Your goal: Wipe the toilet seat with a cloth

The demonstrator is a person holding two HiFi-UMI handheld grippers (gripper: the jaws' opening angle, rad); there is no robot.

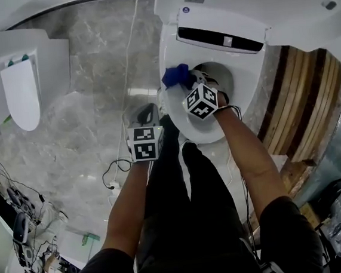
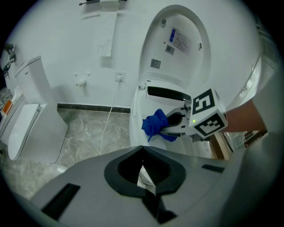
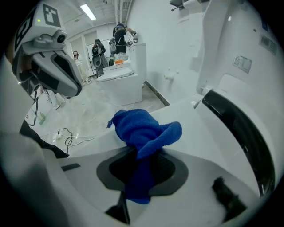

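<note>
The white toilet stands with its lid (image 2: 182, 44) up and its seat (image 1: 179, 117) down. A blue cloth (image 1: 175, 75) is bunched on the seat's left rim, and my right gripper (image 1: 188, 82) is shut on it. In the right gripper view the cloth (image 3: 143, 128) sticks out of that gripper (image 3: 142, 165) over the white seat (image 3: 195, 117). My left gripper (image 1: 147, 111) hangs left of the bowl above the floor, shut with nothing in it. In the left gripper view, beyond the left gripper (image 2: 143, 170), the cloth (image 2: 156, 125) and the right gripper (image 2: 175, 126) show at the seat's edge.
A second white toilet (image 1: 22, 87) stands at the far left. A cord (image 1: 130, 59) runs down the wall, and cables (image 1: 117, 174) lie on the marble floor. Wooden boards (image 1: 306, 108) lean to the right of the toilet. My legs stand in front of the bowl.
</note>
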